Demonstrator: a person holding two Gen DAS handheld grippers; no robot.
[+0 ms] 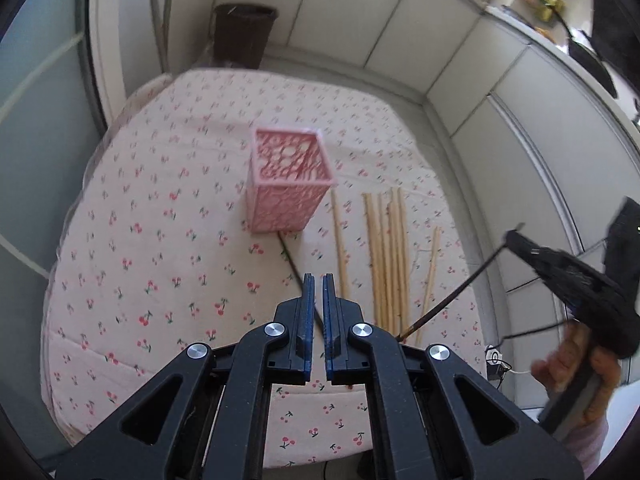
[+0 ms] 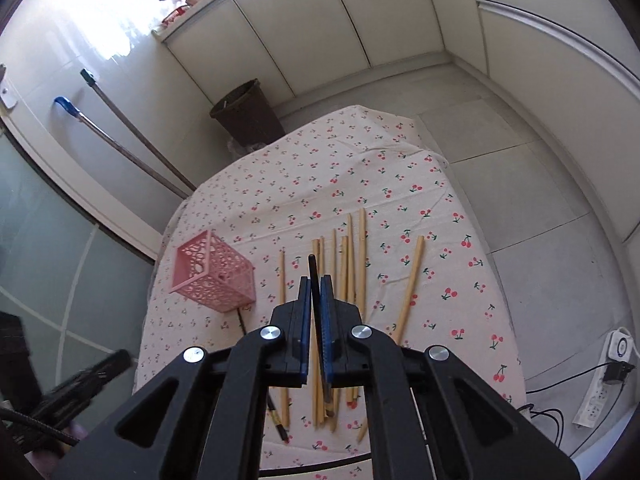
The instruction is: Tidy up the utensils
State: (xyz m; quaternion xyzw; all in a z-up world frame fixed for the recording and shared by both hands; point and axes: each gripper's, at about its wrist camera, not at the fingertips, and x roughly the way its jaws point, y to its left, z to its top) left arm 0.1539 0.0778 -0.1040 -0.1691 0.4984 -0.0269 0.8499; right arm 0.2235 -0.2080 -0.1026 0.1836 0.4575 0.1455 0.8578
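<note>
A pink openwork holder [image 1: 288,184] [image 2: 216,276] stands on the cherry-print tablecloth [image 1: 160,240] [image 2: 340,160]. Several pale bamboo chopsticks [image 1: 386,256] [image 2: 352,260] lie in a loose row to its right. My right gripper [image 2: 316,280] is shut on a dark chopstick [image 2: 312,268] and holds it in the air above the bamboo ones. In the left wrist view the right gripper [image 1: 514,236] is at the right edge, and the dark chopstick [image 1: 452,296] slants down from it. My left gripper [image 1: 319,278] is shut on nothing, above a second dark chopstick [image 1: 290,258] [image 2: 276,416] lying on the cloth.
A brown bin [image 1: 244,36] [image 2: 248,116] stands on the floor behind the table. Two mop handles [image 2: 120,132] lean on the wall at the left. A power strip [image 2: 600,384] with cables lies on the floor at the right. White cabinets line the back.
</note>
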